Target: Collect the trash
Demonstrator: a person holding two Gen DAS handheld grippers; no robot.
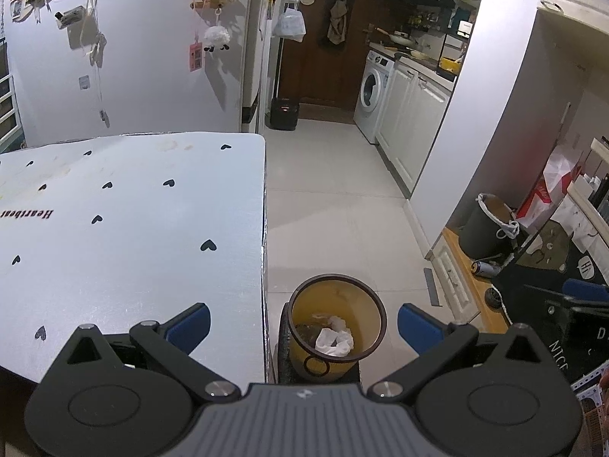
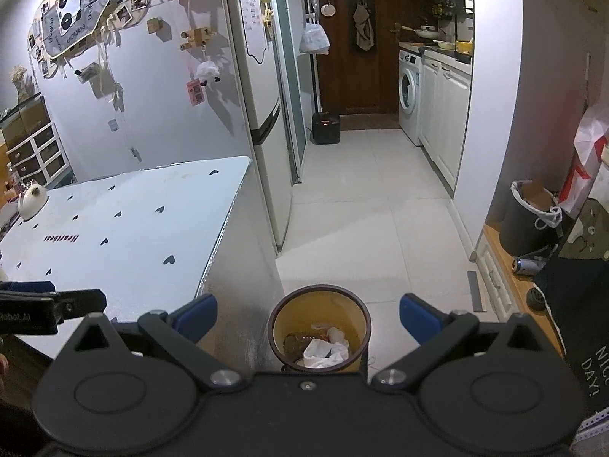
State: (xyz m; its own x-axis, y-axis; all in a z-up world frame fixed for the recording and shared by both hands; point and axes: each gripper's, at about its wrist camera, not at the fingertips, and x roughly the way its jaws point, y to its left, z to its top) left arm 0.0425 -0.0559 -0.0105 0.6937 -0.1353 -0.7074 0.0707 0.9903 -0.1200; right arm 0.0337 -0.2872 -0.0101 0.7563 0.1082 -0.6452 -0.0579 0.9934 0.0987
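Both the left tool [image 1: 303, 321] and right tool [image 2: 308, 314] hang spread and empty above the round yellow waste bin [image 1: 337, 327]; crumpled white paper trash [image 1: 335, 341] lies inside; the heart-print white worktop [image 1: 133, 228] looks bare, so scan it slowly before finishing.

The right gripper [image 2: 308, 314] is hanging with its jaws spread wide and nothing between its blue fingertips [image 2: 198, 314]. Directly below the gap, a yellow wastebasket [image 2: 283, 321] with a dark rim is standing on the pale tiled floor [image 2: 380, 236], just beside the table's side. Crumpled white tissue [image 2: 325, 352] is lying inside it, next to a dark round object. The white table [image 2: 125, 228] with black heart prints is stretching away on the left, and a small white cat figurine [image 2: 32, 200] is sitting near its far edge. The left gripper [image 2: 49, 304] is poking in at the left border. A washing machine [image 2: 410, 95] is showing down the corridor.
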